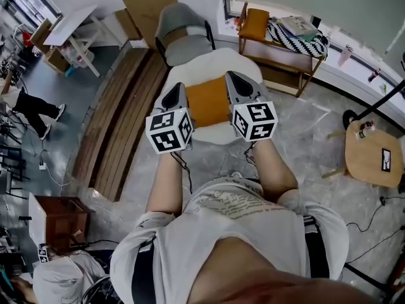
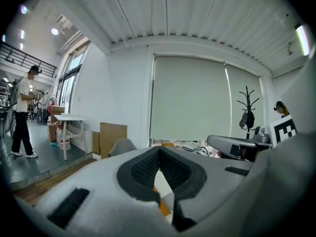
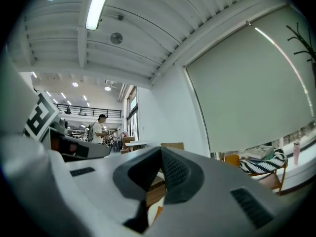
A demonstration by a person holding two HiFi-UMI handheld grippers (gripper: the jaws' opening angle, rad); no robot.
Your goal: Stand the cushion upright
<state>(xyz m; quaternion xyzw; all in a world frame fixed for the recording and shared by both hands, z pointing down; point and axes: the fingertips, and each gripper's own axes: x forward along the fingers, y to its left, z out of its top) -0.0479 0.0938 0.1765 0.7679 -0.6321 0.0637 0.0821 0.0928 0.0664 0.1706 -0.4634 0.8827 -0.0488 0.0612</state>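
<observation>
Orange cushion lying flat on a white rounded seat, flanked by two closed hand-held grippers.

The seat is pale, smooth and curved, and sits under and ahead of both tools. The cushion is a square, matte, fabric-covered pad lying between the left hand-held gripper and the right hand-held gripper, a little below their tips. It looks light and soft and would probably sag if pinched by one corner, so opposite side edges seem the steadier hold. Each tool's dark ribbed jaws are pressed together, with nothing gripped.
</observation>
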